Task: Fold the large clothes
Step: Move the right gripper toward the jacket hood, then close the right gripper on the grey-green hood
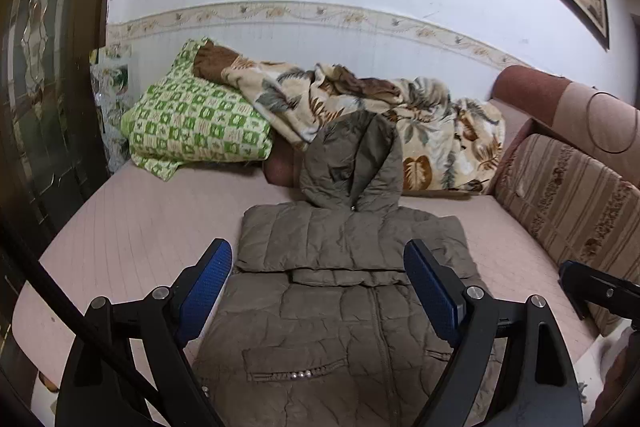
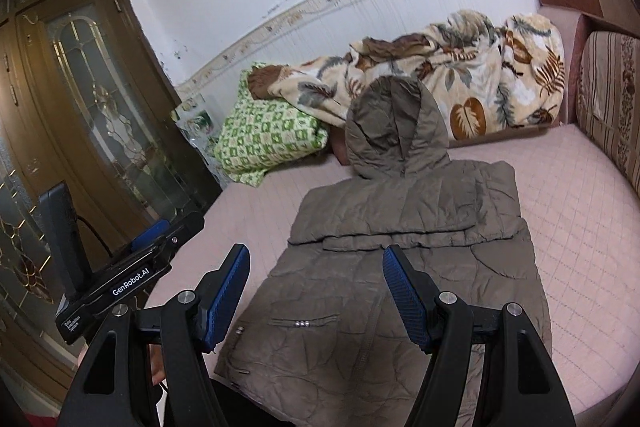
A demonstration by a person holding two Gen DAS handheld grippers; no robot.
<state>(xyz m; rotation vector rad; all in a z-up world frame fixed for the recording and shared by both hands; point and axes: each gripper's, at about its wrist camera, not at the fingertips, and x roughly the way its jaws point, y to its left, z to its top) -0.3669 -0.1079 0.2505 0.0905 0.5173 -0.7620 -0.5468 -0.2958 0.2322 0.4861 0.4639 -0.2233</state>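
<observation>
Jacket [image 1: 352,291] in olive quilted fabric lies flat on our pink bed [image 1: 132,227], front up, sleeves folded across its chest, hood [image 1: 354,163] pointing toward the leaf-print blanket [image 1: 436,131] and green checked pillow [image 1: 192,123]. We hold our left tool [image 1: 318,291] wide above its middle, gripping nothing. Our right tool [image 2: 314,293] also stands wide and empty over the zipper.

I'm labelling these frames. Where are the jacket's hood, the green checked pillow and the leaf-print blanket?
Hood [image 2: 394,123]: right wrist view, its middle panel.
Green checked pillow [image 1: 196,125]: left wrist view, its top face.
Leaf-print blanket [image 2: 472,83]: right wrist view, its front folds.
</observation>
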